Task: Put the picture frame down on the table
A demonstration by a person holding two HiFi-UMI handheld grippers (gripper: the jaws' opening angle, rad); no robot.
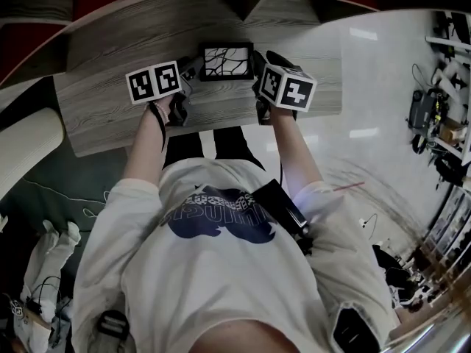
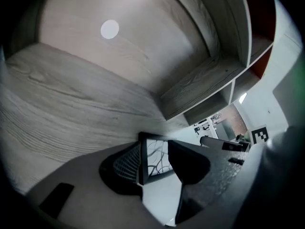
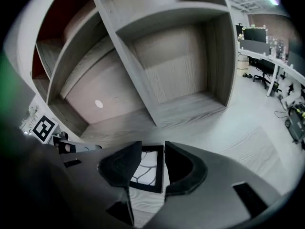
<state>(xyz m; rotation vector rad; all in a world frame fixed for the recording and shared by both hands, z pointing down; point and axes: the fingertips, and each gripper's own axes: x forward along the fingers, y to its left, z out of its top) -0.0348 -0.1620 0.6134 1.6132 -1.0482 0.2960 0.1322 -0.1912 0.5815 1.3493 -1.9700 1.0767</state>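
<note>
You've got the picture frame (image 1: 226,61) over the table (image 1: 103,109), with the left gripper (image 2: 155,147) and right gripper (image 3: 152,149) each clamped on a side edge, so releasing one hand early could let it swing, slip and drop.

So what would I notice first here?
A black picture frame with a branching line drawing, gripped at its sides by the left tongs and right tongs, by a grey wooden table. Bold black-and-white marker cubes sit on both tongs, near the head view's centre.
</note>
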